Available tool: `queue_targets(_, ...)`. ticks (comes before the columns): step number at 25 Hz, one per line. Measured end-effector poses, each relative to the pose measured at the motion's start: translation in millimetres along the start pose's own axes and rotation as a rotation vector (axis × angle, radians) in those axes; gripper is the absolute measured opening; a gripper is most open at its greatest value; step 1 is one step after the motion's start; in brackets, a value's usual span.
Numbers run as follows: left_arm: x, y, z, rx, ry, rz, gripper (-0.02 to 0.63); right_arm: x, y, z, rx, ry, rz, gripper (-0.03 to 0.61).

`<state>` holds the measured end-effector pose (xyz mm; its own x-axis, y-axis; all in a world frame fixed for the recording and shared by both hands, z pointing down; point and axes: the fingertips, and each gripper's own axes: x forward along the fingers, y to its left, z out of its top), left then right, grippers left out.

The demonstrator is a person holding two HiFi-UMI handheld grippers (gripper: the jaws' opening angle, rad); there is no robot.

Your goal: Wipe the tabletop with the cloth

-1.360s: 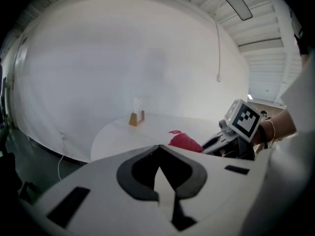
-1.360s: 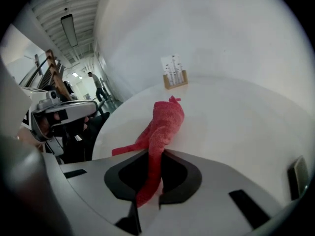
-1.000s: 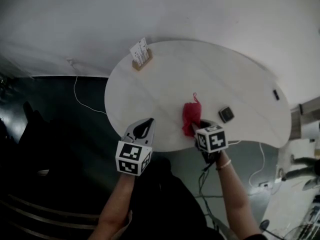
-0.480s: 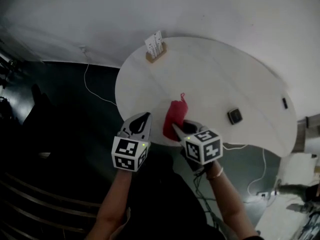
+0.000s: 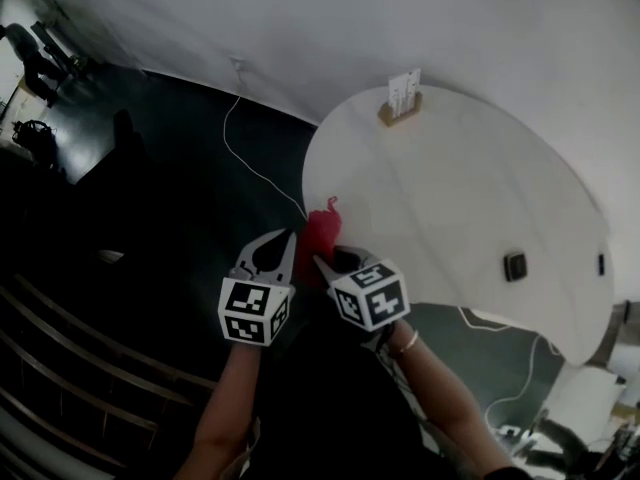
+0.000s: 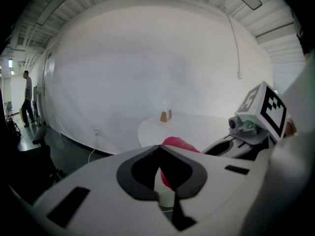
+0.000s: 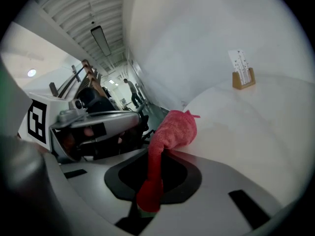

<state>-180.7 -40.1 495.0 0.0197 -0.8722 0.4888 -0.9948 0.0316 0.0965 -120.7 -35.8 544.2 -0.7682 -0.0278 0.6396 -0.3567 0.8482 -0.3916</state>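
The red cloth (image 5: 322,230) lies bunched at the near left edge of the white rounded tabletop (image 5: 450,198). My right gripper (image 5: 322,264) is shut on one end of it. In the right gripper view the cloth (image 7: 173,129) runs from between the jaws out onto the table (image 7: 256,127). My left gripper (image 5: 288,236) hovers just left of the cloth, off the table edge, with its jaws shut and nothing in them. In the left gripper view the cloth (image 6: 176,144) shows beyond the left gripper (image 6: 160,149), with the right gripper (image 6: 224,146) beside it.
A wooden card holder (image 5: 399,102) stands at the table's far edge. A small black square object (image 5: 515,265) and a dark item (image 5: 601,264) lie on the right. A white cable (image 5: 250,158) trails over the dark floor. A person (image 6: 28,96) stands far off.
My right gripper has dragged the cloth from the middle of the table leftward to its near left edge. The left gripper stayed alongside, and the head view swung left.
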Motion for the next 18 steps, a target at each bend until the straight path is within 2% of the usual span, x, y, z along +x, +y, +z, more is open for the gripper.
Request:
queue_targets(6, 5.4, -3.0, -1.6, -0.002, 0.006, -0.040, 0.003, -8.3, -16.6, -33.6, 0.018, 0.065, -0.094, 0.046)
queue_targets(12, 32.5, -51.3, 4.4, 0.042, 0.014, -0.172, 0.003, -52.5, -47.5, -70.5, 0.146, 0.057, -0.165, 0.046)
queue_targets(18, 56.8, -107.1, 12.9, 0.103, 0.022, -0.305, 0.003, -106.1, -87.4, -102.3, 0.247, 0.025, -0.276, 0.046)
